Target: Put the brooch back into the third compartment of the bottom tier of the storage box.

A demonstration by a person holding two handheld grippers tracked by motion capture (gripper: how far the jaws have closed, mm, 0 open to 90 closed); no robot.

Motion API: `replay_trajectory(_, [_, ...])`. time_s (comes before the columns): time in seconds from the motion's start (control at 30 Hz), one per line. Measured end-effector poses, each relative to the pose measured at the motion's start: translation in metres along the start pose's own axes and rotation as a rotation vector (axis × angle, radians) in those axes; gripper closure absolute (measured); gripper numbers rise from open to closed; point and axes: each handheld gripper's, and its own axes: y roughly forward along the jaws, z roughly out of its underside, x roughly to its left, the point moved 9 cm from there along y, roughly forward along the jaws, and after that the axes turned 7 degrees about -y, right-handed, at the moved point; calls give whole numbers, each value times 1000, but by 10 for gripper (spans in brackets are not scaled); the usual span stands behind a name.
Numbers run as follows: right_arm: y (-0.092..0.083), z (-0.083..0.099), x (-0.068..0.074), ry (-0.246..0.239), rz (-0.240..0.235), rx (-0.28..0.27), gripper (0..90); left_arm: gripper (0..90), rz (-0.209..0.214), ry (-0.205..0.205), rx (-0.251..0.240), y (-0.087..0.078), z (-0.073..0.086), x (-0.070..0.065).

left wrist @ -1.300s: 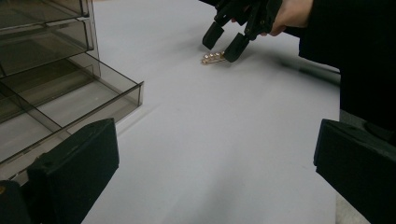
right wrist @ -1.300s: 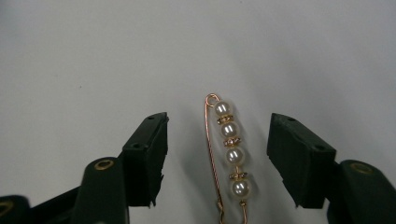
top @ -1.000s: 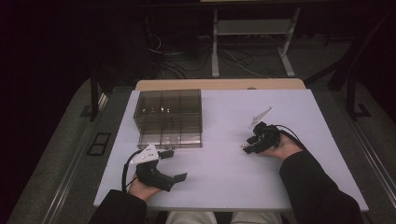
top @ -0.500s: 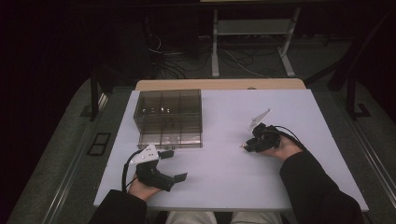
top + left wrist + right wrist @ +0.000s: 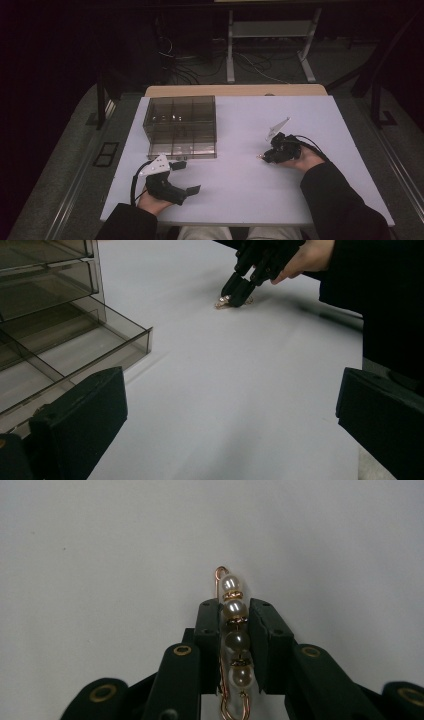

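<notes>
- The clear compartment box (image 5: 180, 126) stands on the white table (image 5: 240, 200) toward its far left part; it serves as the landmark here. Its walls are smoky and see-through, with dividers inside.
- The left gripper (image 5: 186, 176) rests on the table just in front of the box's near edge, held in the person's left hand (image 5: 150, 199). Its jaws stand wide apart with nothing between them; in the left gripper view the box's near corner (image 5: 75, 335) lies just beside the left-hand jaw.
- The pearl pin (image 5: 234, 630), a copper-coloured wire clip strung with pearl beads, lies on the table well to the right of the box, level with its near edge.
- The right gripper (image 5: 264, 157), in the person's right hand (image 5: 305, 159), points down at the table there. Its jaws have just been closing and now clamp the pearl pin (image 5: 222, 301) from both sides, the pin's tip sticking out past the pads.
</notes>
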Motion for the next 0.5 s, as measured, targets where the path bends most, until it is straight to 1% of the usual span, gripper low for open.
replay_trajectory(0.17, [0, 0, 0, 5, -3, 2, 755, 0, 0, -1, -1, 0, 0, 0])
replay_trajectory(0.33, [-1, 1, 0, 32, -20, 4, 779, 0, 1, -1, 1, 0, 0, 0])
replay_trajectory(0.5, [-1, 1, 0, 70, -50, -3, 785, 0, 1, -3, 1, 0, 0, 0])
